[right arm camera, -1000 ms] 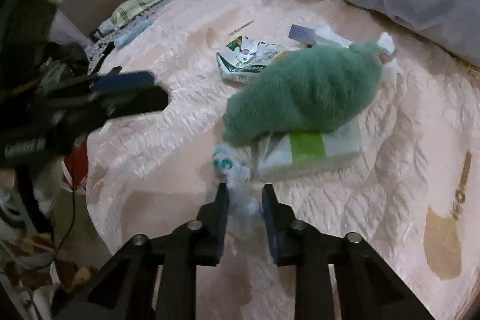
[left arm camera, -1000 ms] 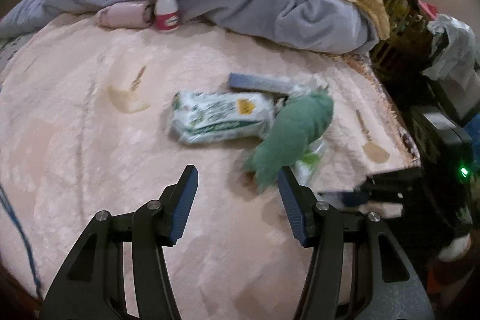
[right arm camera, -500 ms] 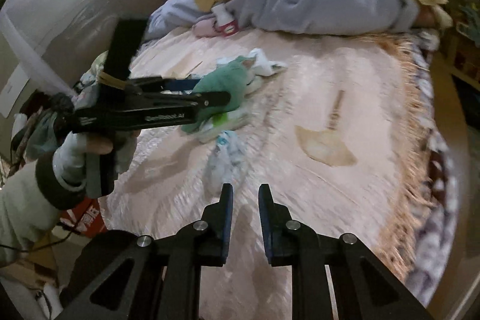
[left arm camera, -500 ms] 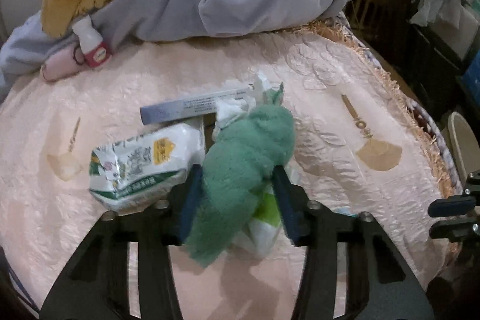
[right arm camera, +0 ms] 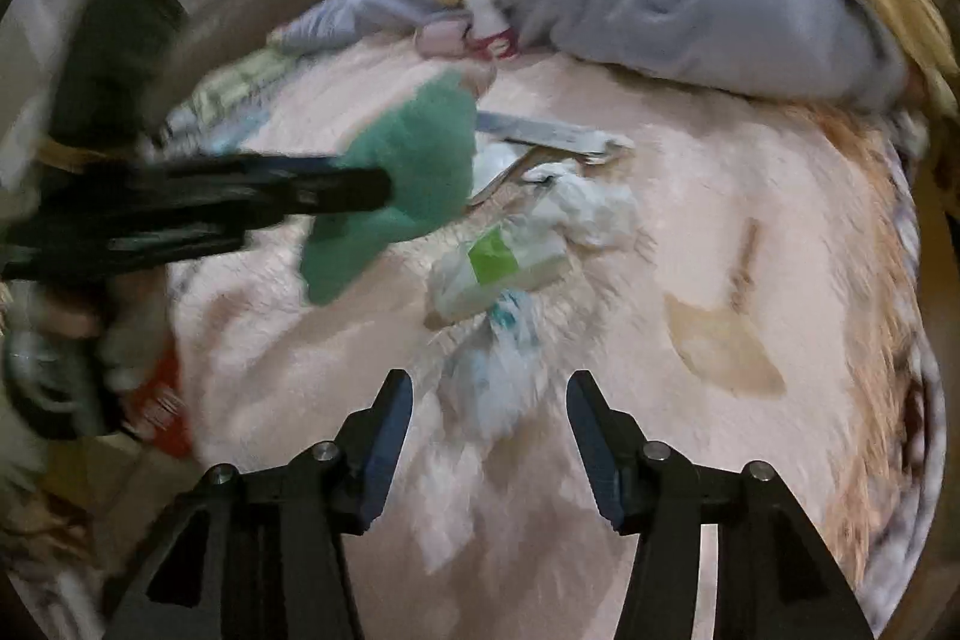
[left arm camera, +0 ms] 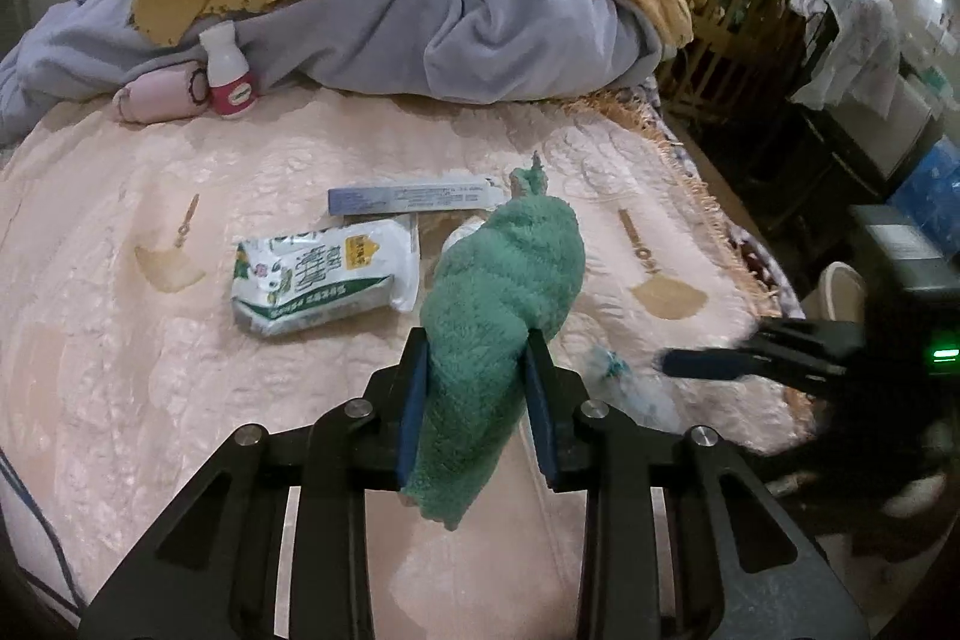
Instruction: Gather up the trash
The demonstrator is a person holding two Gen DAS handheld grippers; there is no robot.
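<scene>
My left gripper [left arm camera: 477,388] is closing on the fuzzy green towel roll [left arm camera: 504,304], blue pads pressed into both its sides, lifting it clear of the pale pink quilted bedspread [left arm camera: 150,376]. My right gripper [right arm camera: 489,436] is opening, jaws apart with nothing between the pads; the crumpled white-and-teal plastic wrapper [right arm camera: 501,370] lies on the bedspread just beyond its tips. Past the wrapper sits a white tissue pack with a green label [right arm camera: 498,268]. Beyond the towel lie a white-and-green printed packet [left arm camera: 324,274] and a long grey-blue carton [left arm camera: 414,199].
</scene>
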